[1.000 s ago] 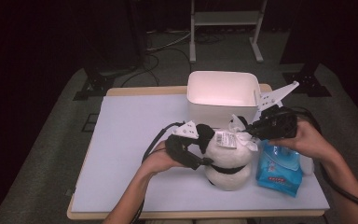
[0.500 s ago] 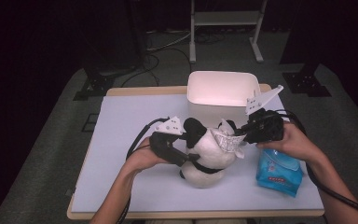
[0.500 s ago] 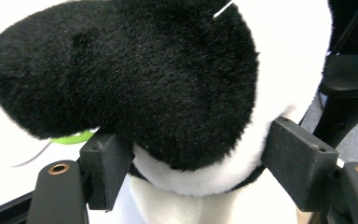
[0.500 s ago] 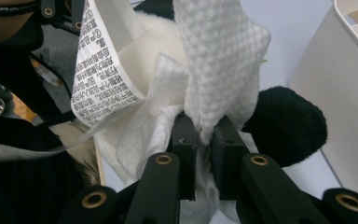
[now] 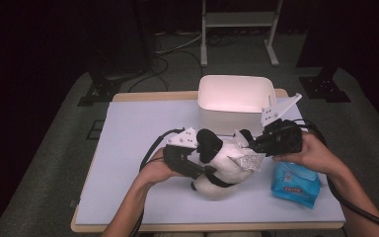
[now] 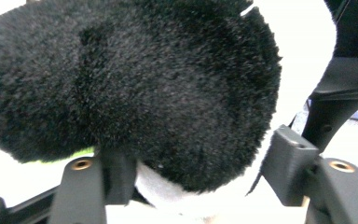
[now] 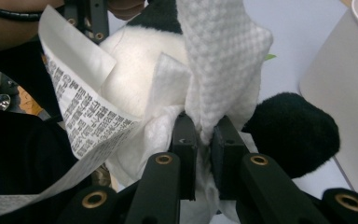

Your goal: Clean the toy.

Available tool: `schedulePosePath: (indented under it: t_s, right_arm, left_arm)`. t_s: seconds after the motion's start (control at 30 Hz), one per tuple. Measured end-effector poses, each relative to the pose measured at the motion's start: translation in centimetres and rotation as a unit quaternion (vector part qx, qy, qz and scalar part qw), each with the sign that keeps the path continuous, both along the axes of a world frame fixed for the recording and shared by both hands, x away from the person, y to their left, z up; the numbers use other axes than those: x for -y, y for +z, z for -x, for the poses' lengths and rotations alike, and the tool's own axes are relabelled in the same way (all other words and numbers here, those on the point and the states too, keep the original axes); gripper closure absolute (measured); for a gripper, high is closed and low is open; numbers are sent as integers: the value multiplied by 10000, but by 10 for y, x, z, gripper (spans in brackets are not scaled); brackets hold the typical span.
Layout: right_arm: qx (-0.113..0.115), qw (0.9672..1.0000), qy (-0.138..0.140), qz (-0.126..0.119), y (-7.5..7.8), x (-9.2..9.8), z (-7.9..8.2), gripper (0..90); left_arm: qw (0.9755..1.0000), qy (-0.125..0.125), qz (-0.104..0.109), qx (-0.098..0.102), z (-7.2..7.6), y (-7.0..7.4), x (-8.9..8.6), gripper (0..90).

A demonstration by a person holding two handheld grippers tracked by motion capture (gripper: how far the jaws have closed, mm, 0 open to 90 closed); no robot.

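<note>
Dark room, pale blue table top (image 5: 128, 143) sitting under a black-and-white plush toy (image 5: 222, 170) lying near the front edge between both hands, with a blue wipes pack (image 5: 294, 181) just right of it. Left gripper (image 5: 205, 173) is working the toy's left side, its jaws having just been closing with a black furry part (image 6: 135, 88) between them, though I cannot tell if the pads are pressing yet; right gripper (image 7: 204, 140) is pinching a white textured wipe (image 7: 223, 51) tight against the toy, beside a printed paper tag (image 7: 81, 102). Farther back, a white bin (image 5: 234, 96) is sitting at the table's far edge.
</note>
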State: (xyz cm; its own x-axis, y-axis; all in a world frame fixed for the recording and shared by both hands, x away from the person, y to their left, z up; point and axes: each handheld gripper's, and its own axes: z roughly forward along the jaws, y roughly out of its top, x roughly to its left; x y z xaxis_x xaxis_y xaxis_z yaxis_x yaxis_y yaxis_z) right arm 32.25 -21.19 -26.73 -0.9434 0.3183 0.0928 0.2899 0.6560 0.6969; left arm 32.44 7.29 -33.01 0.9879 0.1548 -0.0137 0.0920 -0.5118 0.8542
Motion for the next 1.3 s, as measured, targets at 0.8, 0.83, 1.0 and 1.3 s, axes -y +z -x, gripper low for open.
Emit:
schedulePosePath:
  t_s: [0.8,0.83,1.0,1.3]
  right_arm:
    - [255,9985,396,276,22,-50,-5,814]
    - [241,9985,384,291,22,-53,-7,814]
    - [228,9986,381,286,24,-64,-16,813]
    - [254,9987,305,304,23,-61,-20,814]
  left_arm:
    - [9997,-250,-21,13,5,-2,-4,448]
    - [9997,-240,-16,6,4,-2,-4,448]
    - [9997,-248,-10,-13,5,-2,-3,448]
    - [9994,-329,70,-27,6,-4,-6,449]
